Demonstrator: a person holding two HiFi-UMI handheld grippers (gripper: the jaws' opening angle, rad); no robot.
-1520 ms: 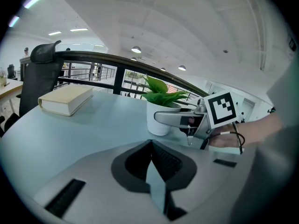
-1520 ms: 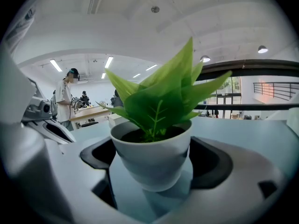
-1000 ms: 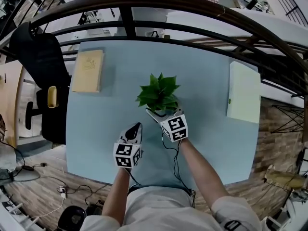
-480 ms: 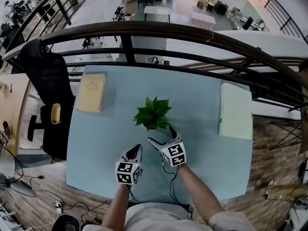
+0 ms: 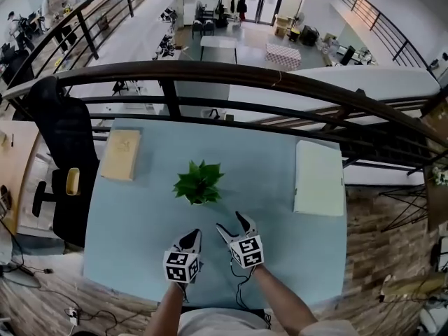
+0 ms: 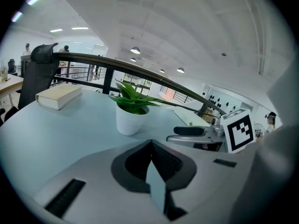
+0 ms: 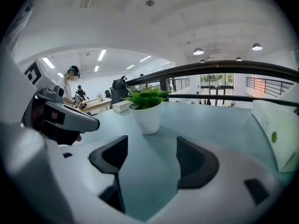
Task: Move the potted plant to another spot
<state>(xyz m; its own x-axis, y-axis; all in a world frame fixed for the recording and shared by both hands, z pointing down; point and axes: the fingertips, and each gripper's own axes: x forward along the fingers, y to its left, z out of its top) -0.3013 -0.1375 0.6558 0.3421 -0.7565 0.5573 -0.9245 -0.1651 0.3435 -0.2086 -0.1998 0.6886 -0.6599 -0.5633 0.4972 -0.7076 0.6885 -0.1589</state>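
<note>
Potted plant (image 5: pixel 199 183) upright mid bench (image 5: pixel 133 215), clear of both tongs. Left tongs (image 5: pixel 193 235) closed, empty. Right tongs (image 5: pixel 232 222) apart, jaws just been closing, nothing between; pot ahead, not touching. Tan book (image 5: pixel 120 155) left, white book (image 5: pixel 318 177) right.

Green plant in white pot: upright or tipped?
Upright: the green plant in its white pot stands flat on the pale blue table, leaves pointing up.
</note>
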